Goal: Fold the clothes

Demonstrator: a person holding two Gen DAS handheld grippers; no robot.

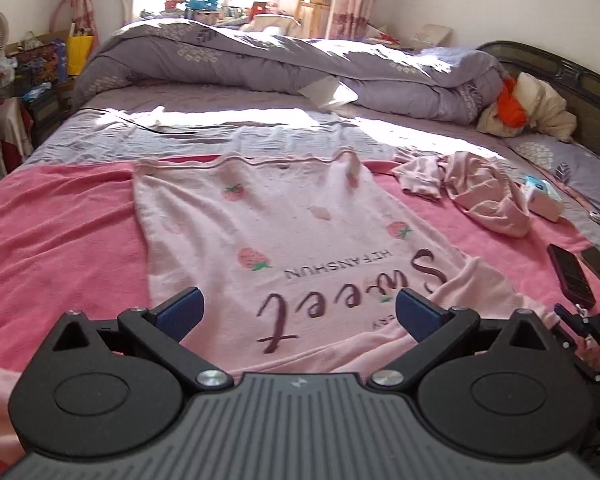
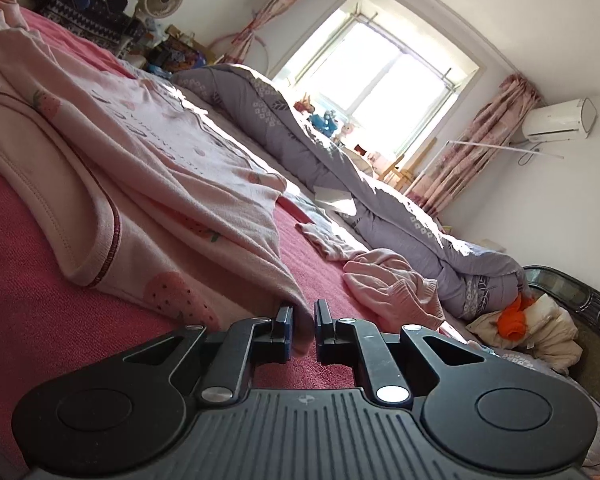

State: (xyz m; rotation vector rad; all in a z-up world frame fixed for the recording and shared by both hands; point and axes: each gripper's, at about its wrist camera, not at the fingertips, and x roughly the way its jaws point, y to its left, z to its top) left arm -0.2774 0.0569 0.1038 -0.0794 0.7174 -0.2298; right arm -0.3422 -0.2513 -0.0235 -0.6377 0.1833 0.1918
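A pale pink T-shirt (image 1: 260,232) with strawberries and the word "Sweet" lies flat on the pink blanket (image 1: 60,240), neckline towards me. My left gripper (image 1: 300,312) hovers open over the collar end, its blue pads wide apart with nothing between them. In the right wrist view the same T-shirt (image 2: 160,152) runs off to the upper left. My right gripper (image 2: 305,326) sits low on the blanket (image 2: 40,320), shut on a fold of the shirt's sleeve edge. The left wrist view shows part of the right gripper (image 1: 572,320) at the sleeve's end.
A crumpled pink garment (image 1: 484,196) lies right of the shirt, with a tissue pack (image 1: 540,196) and a dark phone (image 1: 572,276) beyond it. A rolled grey-purple duvet (image 1: 260,56) spans the far side of the bed. Cream and orange clothes (image 1: 528,108) lie by the headboard (image 1: 572,76).
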